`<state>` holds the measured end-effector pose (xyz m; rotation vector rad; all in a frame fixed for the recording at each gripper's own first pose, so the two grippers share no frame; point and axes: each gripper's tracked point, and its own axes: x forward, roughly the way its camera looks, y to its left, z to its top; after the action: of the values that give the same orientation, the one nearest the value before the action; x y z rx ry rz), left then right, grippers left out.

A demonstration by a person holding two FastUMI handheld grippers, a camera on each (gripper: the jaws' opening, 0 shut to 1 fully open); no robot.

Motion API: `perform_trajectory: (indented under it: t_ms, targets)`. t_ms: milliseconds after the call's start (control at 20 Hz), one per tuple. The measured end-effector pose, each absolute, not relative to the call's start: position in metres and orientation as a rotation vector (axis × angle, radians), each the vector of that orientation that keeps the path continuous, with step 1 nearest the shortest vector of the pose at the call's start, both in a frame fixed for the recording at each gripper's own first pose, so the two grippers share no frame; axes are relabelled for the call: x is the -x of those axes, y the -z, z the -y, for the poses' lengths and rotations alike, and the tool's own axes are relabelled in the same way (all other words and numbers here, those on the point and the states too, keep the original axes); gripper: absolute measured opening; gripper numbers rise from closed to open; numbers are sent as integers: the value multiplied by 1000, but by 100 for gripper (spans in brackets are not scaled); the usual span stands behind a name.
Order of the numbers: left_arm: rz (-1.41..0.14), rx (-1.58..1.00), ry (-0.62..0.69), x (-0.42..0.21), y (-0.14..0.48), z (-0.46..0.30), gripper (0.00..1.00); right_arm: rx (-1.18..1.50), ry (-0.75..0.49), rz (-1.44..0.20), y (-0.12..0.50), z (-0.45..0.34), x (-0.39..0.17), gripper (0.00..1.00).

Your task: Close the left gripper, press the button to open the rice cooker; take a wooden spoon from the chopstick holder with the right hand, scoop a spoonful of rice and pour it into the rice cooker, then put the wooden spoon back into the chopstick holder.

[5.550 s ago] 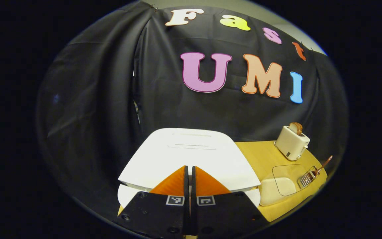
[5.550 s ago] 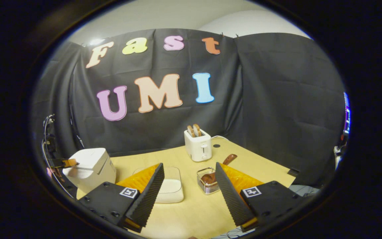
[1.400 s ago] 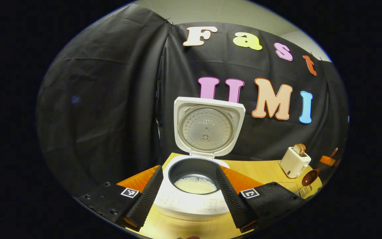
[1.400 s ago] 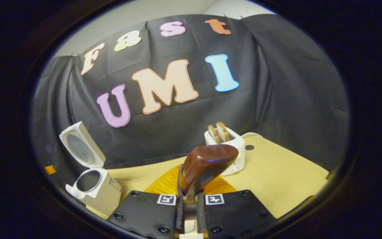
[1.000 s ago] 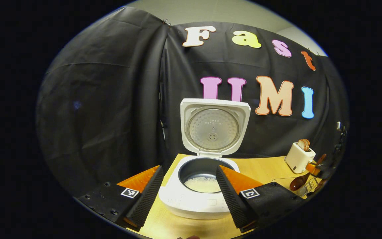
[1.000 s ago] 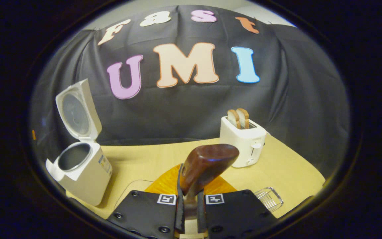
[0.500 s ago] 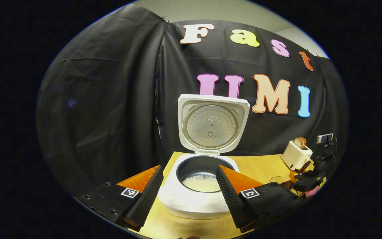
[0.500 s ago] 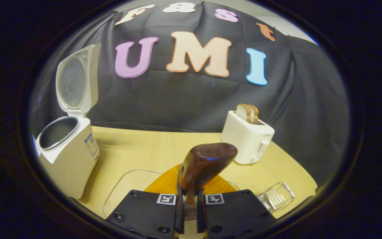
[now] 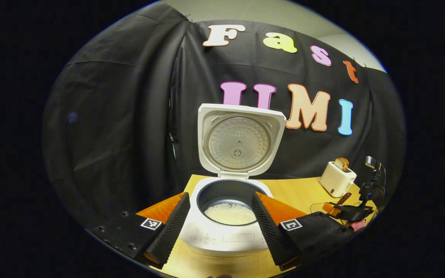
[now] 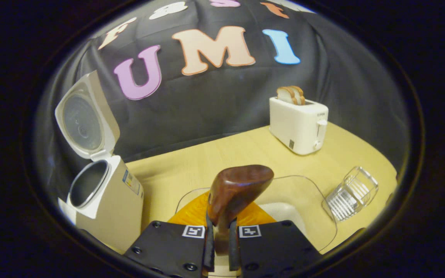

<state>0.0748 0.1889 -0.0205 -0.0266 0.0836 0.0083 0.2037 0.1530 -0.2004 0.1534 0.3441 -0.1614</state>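
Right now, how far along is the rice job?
Done: the rice cooker stands open, lid up, with rice already in its pot. In hand: the right gripper is shut on the wooden spoon, out of the chopstick holder, above the clear rice container. Left: scoop, pour, return the spoon. The left gripper is open.

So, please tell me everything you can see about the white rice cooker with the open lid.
The white, boxy plastic rice cooker stands upright on the light wooden table, near its left end, in front of the black cloth. Its hinged lid is raised almost vertical, showing a round, dimpled metal inner plate. The dark inner pot holds a shallow layer of white rice. The front panel has faint round buttons; one side bears a small sticker. Nothing but the table touches it.
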Motion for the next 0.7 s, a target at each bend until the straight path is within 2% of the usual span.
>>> perform_trajectory:
  t_ms: [250, 700]
  targets:
    - [-76, 33, 26, -76, 18, -181, 95, -499, 219, -397, 214, -130, -194, 17]
    - [-65, -41, 81, -60, 17, -164, 94, -787, 219, -339, 192, -112, -168, 18]
